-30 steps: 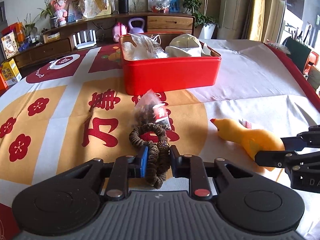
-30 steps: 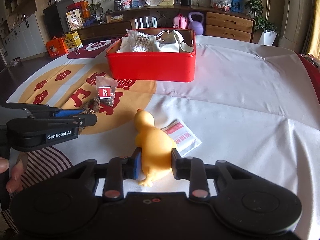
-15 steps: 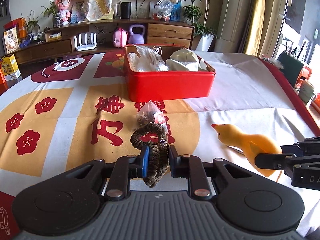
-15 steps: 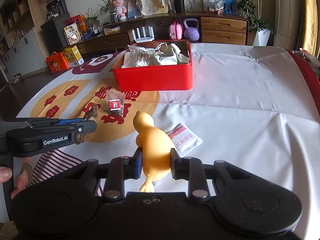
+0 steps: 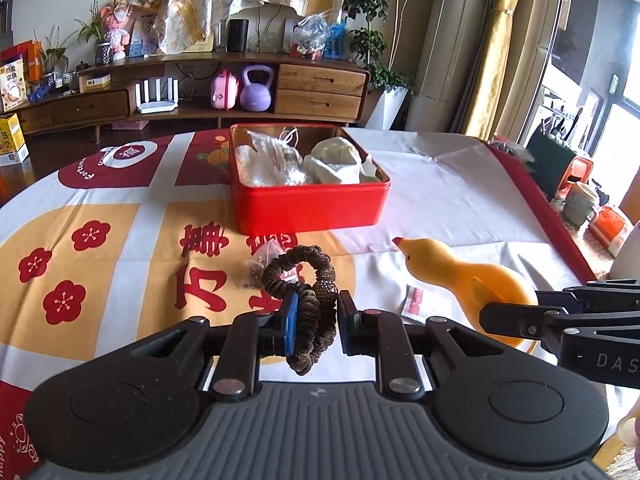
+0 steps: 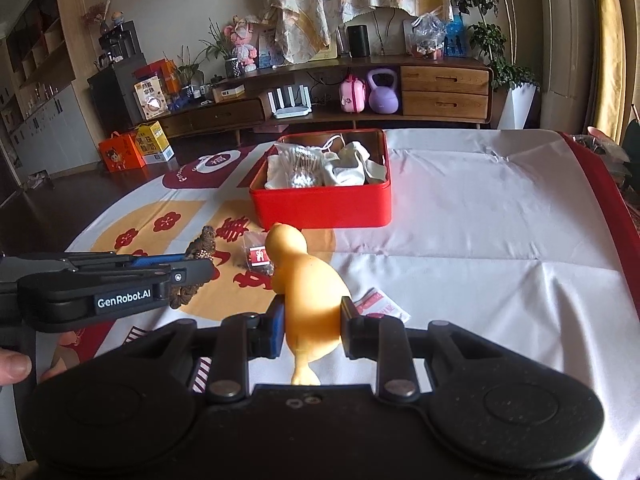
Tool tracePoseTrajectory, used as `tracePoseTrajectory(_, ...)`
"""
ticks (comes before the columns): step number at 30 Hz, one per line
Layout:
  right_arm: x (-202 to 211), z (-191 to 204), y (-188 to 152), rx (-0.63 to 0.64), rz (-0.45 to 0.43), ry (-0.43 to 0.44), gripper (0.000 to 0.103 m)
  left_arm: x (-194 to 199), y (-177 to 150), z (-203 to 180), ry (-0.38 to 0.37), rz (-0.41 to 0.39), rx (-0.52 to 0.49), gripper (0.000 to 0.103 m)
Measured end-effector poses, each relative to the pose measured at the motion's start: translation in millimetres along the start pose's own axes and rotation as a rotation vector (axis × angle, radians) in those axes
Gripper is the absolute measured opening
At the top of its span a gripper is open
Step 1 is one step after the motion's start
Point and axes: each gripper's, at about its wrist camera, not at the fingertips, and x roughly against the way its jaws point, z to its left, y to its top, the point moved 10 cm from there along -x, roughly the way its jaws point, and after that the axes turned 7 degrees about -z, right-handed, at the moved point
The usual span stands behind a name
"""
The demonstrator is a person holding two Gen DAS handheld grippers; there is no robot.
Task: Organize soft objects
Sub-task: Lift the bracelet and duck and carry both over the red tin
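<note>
My left gripper (image 5: 318, 312) is shut on a brown fabric scrunchie (image 5: 304, 280), which hangs above the patterned tablecloth (image 5: 120, 240). My right gripper (image 6: 312, 316) is shut on a soft yellow duck toy (image 6: 308, 284), held clear of the cloth. In the left wrist view the duck toy (image 5: 460, 276) sits at the right with the right gripper's fingers (image 5: 560, 312) on it. In the right wrist view the left gripper's fingers (image 6: 120, 276) enter from the left, holding the scrunchie (image 6: 200, 248). A red tin box (image 5: 308, 200) (image 6: 324, 208) with white soft items inside stands ahead.
A small clear bag with a red label (image 5: 268, 260) (image 6: 258, 258) lies on the cloth before the box. A white and red sachet (image 6: 380, 304) (image 5: 416, 300) lies under the duck. A person's fingers (image 6: 16, 364) show at the left edge. A wooden sideboard (image 5: 200, 92) stands behind the table.
Both grippers have risen from the cloth, lifting the scrunchie and the duck toy with them. The red box now appears farther below and ahead.
</note>
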Motion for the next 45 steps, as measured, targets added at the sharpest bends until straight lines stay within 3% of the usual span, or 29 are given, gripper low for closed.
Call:
tracePoseTrajectory(21, 0.2, -0.7, 88.5, -0.015, -0.092, 0.000, 0.026, 16.1, 91.7, -15.9, -0.086, -0.127, -0.080, 0.020)
tracePoseTrajectory(36, -53.6, -14.7, 140.4, 0.023, -0.087, -0.035, 0.027, -33.6, 134.7, -8.6, -0.077, -0.152, -0.142, 0.020)
tracePoseTrajectory(45, -108.0, -29.7, 142.4, 0.053, -0.059, -0.081, 0.027, -82.7, 146.9, 3.3, -0.031, -0.151, -0.156, 0.020)
